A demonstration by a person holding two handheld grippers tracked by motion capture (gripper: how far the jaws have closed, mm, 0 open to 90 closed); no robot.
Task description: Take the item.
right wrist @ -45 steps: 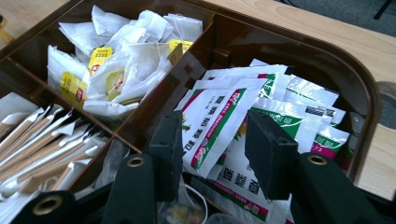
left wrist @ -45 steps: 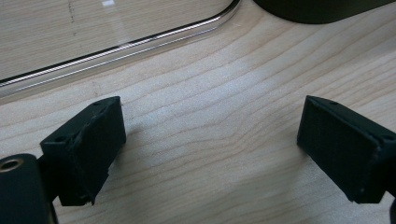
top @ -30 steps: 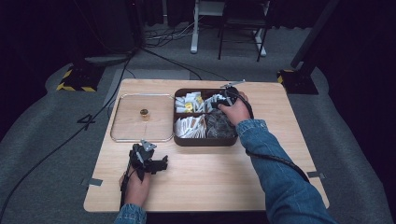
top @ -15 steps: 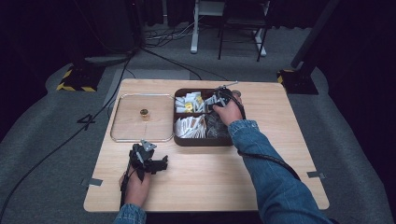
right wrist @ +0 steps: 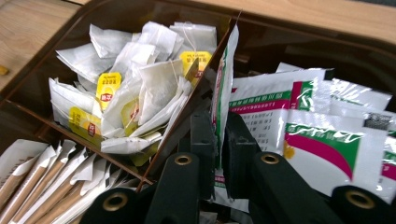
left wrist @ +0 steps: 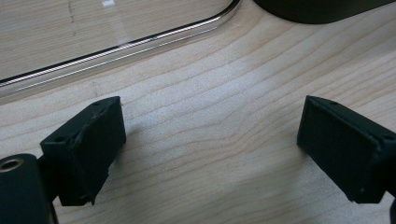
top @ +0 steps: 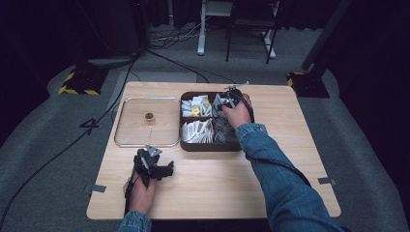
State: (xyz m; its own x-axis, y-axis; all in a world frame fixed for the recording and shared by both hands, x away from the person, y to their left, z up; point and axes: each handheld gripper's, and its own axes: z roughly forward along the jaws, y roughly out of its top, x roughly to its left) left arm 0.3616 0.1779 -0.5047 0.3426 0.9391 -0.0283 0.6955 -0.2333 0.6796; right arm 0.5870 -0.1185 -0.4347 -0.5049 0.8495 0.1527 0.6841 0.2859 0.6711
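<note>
Pinching a sachet point(right wrist: 223, 84) edge-on, right claw point(right wrist: 218, 154) beside the divider point(right wrist: 187, 116)

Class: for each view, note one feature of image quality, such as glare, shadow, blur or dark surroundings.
High view: the pale wooden table is lit, the surroundings nearly black. Left gripper view: a bright glare streak runs along the clear tray's rim; soft shadows beside the jaws. Right gripper view: the white, green and pink sachet looks sharp, nearest gripper parts blurred.

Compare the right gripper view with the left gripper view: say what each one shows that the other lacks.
Right gripper view: the right gripper shut on a white and green sachet, with tea bags and more sachets in the divided box. Left gripper view: the left gripper open above bare table, near the clear tray. Both: black jaws and light wood.
</note>
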